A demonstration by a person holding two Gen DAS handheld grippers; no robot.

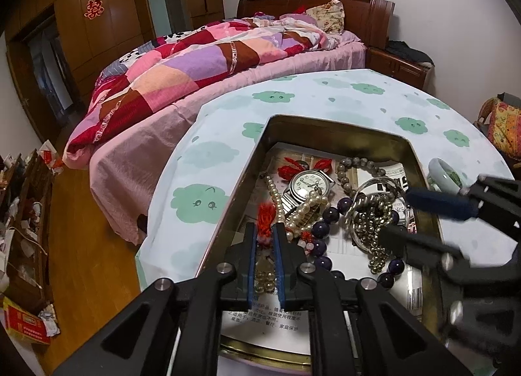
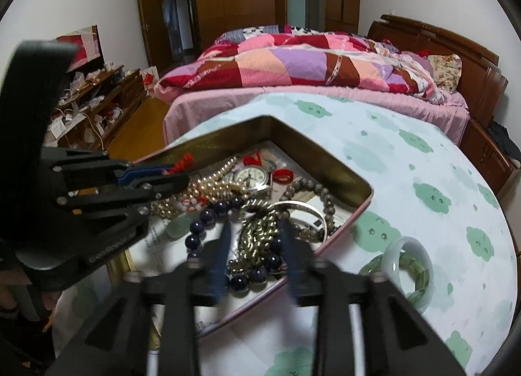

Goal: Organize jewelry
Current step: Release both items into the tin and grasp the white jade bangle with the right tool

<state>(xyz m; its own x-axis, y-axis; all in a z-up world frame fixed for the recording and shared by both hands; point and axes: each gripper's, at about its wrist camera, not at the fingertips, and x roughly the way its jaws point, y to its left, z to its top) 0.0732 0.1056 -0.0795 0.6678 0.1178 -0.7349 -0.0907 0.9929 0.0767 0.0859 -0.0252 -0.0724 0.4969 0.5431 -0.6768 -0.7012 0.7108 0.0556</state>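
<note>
A metal tin (image 1: 257, 154) sat on the tabletop (image 1: 202, 161), which was covered in a pale cloth printed with green clouds, and inside it lay the tangled jewelry. In the left wrist view the left claw (image 1: 264, 229) reached into the tin at 6 o'clock, its blue-lined fingers standing slightly apart with a red tassel (image 1: 266, 217) between their tips; whether the pads pressed on it could not be told. Just past it at 12 o'clock lay a wristwatch (image 1: 309, 184), with a pearl strand (image 1: 306, 208) draped beside it and dark purple beads (image 1: 330, 214) at about 3 o'clock. The right claw (image 2: 257, 229) hung over the tin with its fingers clearly apart, a gold chain (image 2: 260, 229) and a silver bangle (image 2: 302, 206) lying below the gap, nothing gripped. Outside the tin, at 4 o'clock in the right wrist view, a pale jade bangle (image 2: 408, 263) rested on the cloth.
</note>
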